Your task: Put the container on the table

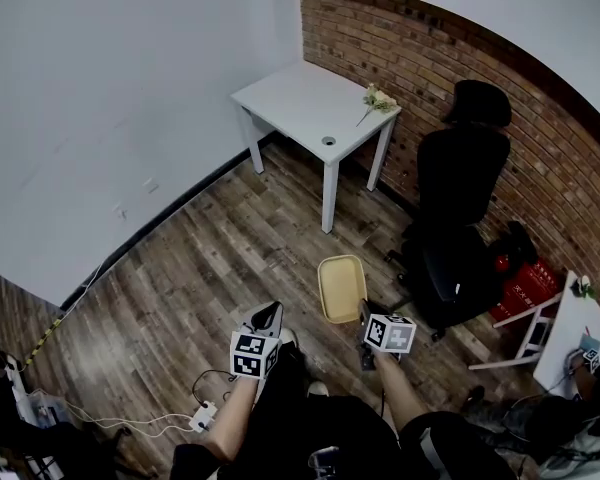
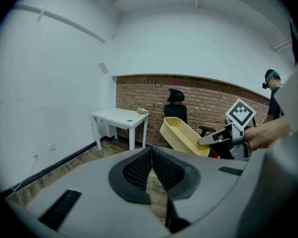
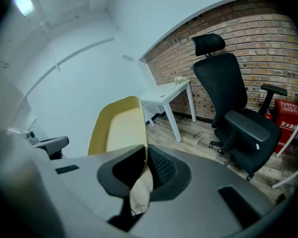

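Observation:
A shallow yellow container (image 1: 342,288) hangs above the wooden floor, held by its near rim in my right gripper (image 1: 364,316). In the right gripper view the container (image 3: 118,128) stands up between the jaws, which are shut on its wall. From the left gripper view the same container (image 2: 183,136) shows tilted, to the right. My left gripper (image 1: 268,317) is shut with nothing in it, its jaws (image 2: 150,158) meeting. The white table (image 1: 310,103) stands ahead by the brick wall, well beyond both grippers, with a small flower sprig (image 1: 377,99) on its far corner.
A black office chair (image 1: 462,208) stands right of the table, close to my right side. A red box (image 1: 525,288) and a white stand (image 1: 580,333) lie further right. Cables and a power strip (image 1: 202,416) trail on the floor at left.

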`<state>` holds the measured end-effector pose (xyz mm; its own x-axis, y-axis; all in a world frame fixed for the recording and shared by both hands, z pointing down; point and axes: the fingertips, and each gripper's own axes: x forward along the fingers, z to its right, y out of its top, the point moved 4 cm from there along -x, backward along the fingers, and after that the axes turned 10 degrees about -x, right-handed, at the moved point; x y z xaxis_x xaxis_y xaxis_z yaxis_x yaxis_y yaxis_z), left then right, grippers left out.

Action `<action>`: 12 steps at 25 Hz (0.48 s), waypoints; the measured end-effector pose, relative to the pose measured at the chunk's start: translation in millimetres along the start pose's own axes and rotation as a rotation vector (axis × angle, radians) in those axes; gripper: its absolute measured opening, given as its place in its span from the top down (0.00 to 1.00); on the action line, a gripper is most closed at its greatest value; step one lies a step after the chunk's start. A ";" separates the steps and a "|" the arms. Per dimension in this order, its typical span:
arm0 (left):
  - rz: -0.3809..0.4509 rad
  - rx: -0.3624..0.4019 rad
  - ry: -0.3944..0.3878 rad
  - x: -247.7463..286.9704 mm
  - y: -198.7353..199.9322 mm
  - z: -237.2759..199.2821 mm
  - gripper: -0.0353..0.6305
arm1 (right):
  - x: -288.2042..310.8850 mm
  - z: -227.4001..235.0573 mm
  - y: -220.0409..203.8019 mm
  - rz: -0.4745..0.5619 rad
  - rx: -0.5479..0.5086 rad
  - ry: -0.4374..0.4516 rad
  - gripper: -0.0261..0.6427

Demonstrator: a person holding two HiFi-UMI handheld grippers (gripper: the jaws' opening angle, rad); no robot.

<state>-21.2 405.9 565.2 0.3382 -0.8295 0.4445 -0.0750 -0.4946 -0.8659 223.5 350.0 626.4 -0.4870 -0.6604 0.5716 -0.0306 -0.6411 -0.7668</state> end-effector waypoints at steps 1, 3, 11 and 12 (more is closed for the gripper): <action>0.000 0.001 -0.006 6.6 2.3 -2.8 0.92 | 4.1 1.7 3.5 0.000 0.001 -0.006 0.91; -0.002 0.002 -0.018 18.9 9.2 -9.4 0.92 | 13.4 3.5 11.6 -0.001 0.000 -0.014 0.91; 0.005 0.011 -0.053 72.5 48.4 -49.1 0.92 | 65.4 8.6 54.0 0.006 0.002 -0.042 0.91; 0.006 0.011 -0.056 78.4 53.7 -56.1 0.92 | 73.0 7.5 60.2 0.006 0.002 -0.046 0.91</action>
<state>-51.3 299.8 566.4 0.3897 -0.8164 0.4262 -0.0669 -0.4867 -0.8710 192.6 260.4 624.1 -0.4464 -0.6815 0.5799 -0.0261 -0.6379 -0.7697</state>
